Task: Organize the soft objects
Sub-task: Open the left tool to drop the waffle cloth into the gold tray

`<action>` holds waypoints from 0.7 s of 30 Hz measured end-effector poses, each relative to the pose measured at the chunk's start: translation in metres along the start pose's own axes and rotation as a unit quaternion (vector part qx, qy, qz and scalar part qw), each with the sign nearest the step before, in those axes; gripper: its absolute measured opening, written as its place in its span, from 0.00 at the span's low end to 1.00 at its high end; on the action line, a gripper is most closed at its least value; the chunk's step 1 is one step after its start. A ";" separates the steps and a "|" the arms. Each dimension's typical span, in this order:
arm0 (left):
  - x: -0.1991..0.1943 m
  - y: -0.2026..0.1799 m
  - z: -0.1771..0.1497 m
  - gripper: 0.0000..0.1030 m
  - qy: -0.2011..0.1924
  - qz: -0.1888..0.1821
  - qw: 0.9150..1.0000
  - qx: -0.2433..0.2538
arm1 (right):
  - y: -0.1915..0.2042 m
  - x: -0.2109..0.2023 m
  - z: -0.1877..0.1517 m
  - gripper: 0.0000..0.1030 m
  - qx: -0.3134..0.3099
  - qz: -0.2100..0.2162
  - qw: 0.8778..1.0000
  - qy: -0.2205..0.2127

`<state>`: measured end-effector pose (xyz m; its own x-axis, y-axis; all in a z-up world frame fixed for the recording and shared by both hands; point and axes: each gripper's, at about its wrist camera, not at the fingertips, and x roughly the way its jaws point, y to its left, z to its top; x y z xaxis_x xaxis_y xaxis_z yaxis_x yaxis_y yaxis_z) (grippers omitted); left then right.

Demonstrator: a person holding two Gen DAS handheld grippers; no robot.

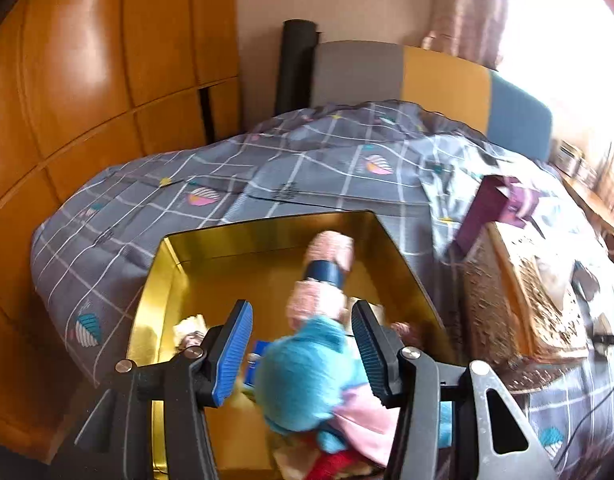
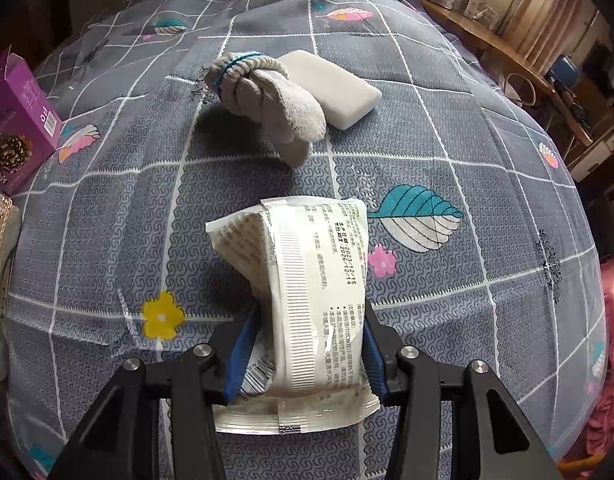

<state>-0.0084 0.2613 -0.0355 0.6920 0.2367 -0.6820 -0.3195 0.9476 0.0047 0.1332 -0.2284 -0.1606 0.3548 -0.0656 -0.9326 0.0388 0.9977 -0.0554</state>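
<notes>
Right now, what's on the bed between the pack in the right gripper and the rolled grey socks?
Nothing: in the right wrist view only bare bedspread separates the white pack, clamped in the right gripper, from the grey socks.

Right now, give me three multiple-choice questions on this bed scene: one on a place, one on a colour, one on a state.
1. Where does the rolled grey knit sock lie?
A. against the white rectangular block
B. in the box
C. on the floor

2. What colour is the box's inside?
A. red
B. gold
C. white

3. What is the right gripper doing?
A. hanging empty
B. clamping the white printed packet
C. holding the sock

Answers: A, the sock touches the block; B, the walls shine gold; B, both pads press the packet.
</notes>
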 end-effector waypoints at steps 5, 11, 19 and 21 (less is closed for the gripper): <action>-0.004 -0.020 -0.006 0.51 0.003 -0.019 1.000 0.020 | -0.001 -0.001 0.000 0.47 -0.001 -0.001 1.000 -0.001; -0.007 -0.034 -0.012 0.51 0.004 -0.030 0.999 0.036 | -0.001 -0.002 0.001 0.47 -0.001 0.000 1.000 -0.001; -0.001 -0.043 -0.019 0.51 0.020 -0.036 0.998 0.049 | -0.009 -0.002 0.005 0.49 0.007 0.006 1.000 0.001; 0.003 -0.043 -0.021 0.51 0.025 -0.032 0.998 0.052 | -0.014 -0.001 0.007 0.50 0.017 0.014 1.000 0.005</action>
<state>-0.0063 0.2167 -0.0532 0.6747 0.1661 -0.7192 -0.2051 0.9782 0.0335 0.1387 -0.2422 -0.1561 0.3465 -0.0383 -0.9373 0.0612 0.9980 -0.0181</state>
